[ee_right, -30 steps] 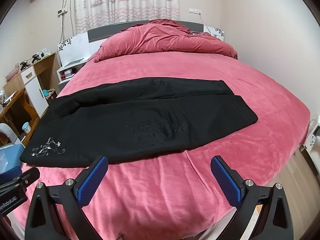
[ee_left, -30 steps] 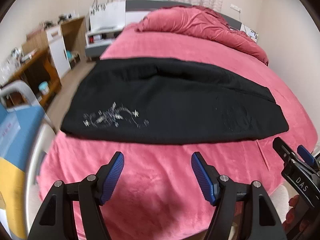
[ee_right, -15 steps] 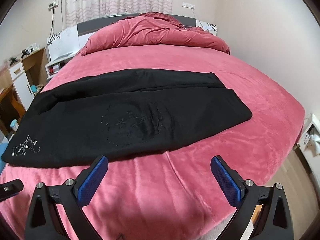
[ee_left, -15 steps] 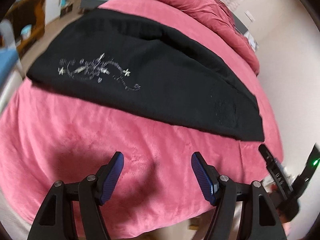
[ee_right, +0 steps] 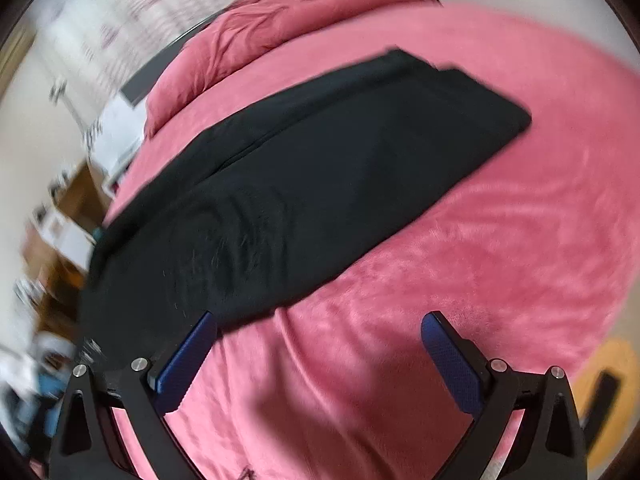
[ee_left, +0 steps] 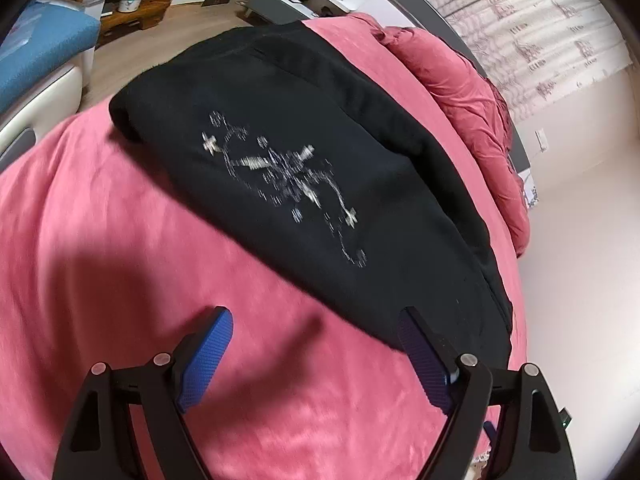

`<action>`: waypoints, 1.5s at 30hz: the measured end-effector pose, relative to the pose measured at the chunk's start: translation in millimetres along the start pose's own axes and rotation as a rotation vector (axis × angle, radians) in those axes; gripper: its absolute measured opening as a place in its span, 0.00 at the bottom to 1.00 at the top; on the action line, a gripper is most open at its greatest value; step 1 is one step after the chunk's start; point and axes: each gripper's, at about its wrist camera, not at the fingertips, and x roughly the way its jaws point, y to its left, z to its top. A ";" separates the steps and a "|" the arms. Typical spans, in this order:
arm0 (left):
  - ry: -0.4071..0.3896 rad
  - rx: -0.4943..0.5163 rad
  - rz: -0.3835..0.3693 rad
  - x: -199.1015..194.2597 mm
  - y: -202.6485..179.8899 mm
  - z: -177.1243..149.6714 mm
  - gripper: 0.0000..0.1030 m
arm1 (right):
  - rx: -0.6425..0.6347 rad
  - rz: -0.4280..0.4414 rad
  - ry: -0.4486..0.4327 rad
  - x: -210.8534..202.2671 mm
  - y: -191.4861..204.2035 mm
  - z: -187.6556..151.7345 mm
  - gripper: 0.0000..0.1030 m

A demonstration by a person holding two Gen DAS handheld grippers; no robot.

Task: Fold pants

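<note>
Across the pink bedspread (ee_left: 120, 240), black pants (ee_left: 304, 168) laid flat lengthwise, silver embroidery (ee_left: 288, 176) facing up. Above the near edge, left gripper (ee_left: 312, 344) and right gripper (ee_right: 320, 344) both spread wide, holding nothing. Seemingly just clear of the fabric, though blur hides contact.

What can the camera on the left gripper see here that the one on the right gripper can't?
Only the left wrist view shows the silver embroidery on the black pants, a blue cushioned seat beside the bed and a small teal jar on the floor. Only the right wrist view shows the pants' plain far end, though blurred. Both show the pants lying flat on the pink bedspread, the heaped quilt, and an open, empty gripper: left gripper, right gripper.
</note>
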 end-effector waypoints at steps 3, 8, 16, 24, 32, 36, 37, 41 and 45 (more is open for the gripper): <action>-0.009 -0.062 -0.017 7.4 12.3 10.1 0.84 | 0.165 0.098 0.027 13.5 -29.1 11.5 0.92; -0.042 -0.097 -0.032 15.5 20.8 19.2 0.76 | 0.308 0.174 0.028 31.5 -57.5 22.7 0.80; -0.112 -0.167 -0.131 32.5 31.1 46.8 0.70 | 0.381 0.229 -0.046 45.4 -72.3 49.8 0.67; -0.150 -0.181 -0.054 41.3 40.7 68.1 0.23 | 0.444 0.229 -0.075 62.8 -87.0 68.6 0.22; -0.149 -0.121 -0.068 26.0 38.6 75.7 0.07 | 0.366 0.175 -0.100 39.6 -89.4 69.3 0.09; -0.181 -0.043 -0.085 3.2 26.1 72.8 0.06 | 0.345 0.179 -0.133 18.0 -87.5 71.0 0.08; -0.184 -0.030 -0.085 -1.5 24.9 71.1 0.06 | 0.327 0.172 -0.141 12.1 -85.0 72.4 0.08; -0.171 -0.014 -0.095 -14.9 27.9 64.2 0.06 | 0.270 0.157 -0.164 -11.2 -80.5 69.7 0.07; -0.136 -0.032 -0.099 -25.0 41.7 53.4 0.06 | 0.257 0.149 -0.169 -30.4 -81.9 60.8 0.07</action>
